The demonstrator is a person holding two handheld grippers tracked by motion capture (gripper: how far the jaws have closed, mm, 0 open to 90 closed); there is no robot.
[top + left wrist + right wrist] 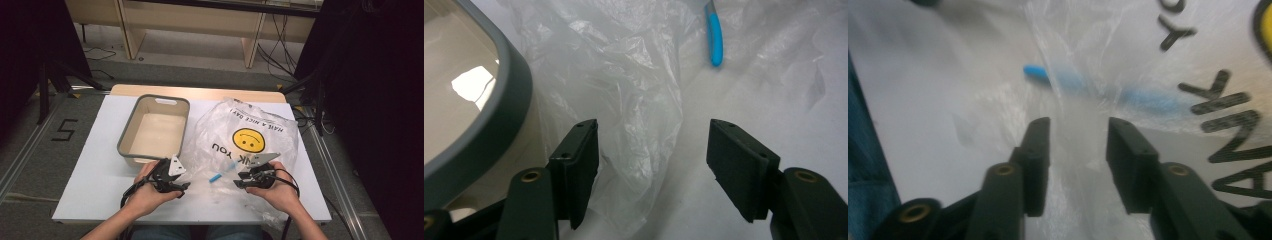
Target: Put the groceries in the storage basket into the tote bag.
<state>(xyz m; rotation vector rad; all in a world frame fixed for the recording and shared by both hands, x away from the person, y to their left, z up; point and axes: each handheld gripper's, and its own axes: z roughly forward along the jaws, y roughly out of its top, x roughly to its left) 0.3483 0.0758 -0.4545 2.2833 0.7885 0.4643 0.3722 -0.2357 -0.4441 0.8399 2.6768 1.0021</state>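
White rectangular table (95,165) carries everything; wooden edge shows at its far side.

Crumpled translucent plastic bag (240,145) with a yellow smiley face and black lettering lies on the table's right half, spreading from the far edge down to the near edge by the right hand. Its left margin sits just beside the tub.

Grey-rimmed beige rectangular plastic tub (155,130) stands upright on the left-centre of the table, hollow side up, with a handle slot in its far wall. In the left gripper view its rim (509,105) curves past on the left, with bag film touching or nearly touching the wall.

Left gripper (176,186) is held in the left hand at the tub's near right corner, resting low over the table. Jaws spread wide; a fold of the bag (639,125) lies between them, pads not pressing on it.

Right gripper (244,180) is held in the right hand on the bag's near part. Jaws part-way apart, a thin ridge of bag film (1073,150) standing in the gap; can't tell if the pads touch it.

Small blue pen-like stick (216,177) lies on the table between the two grippers, partly under the bag's film. Blue tip bare (1035,71), rest blurred beneath plastic. In the left gripper view it sits beyond the jaws (714,35).
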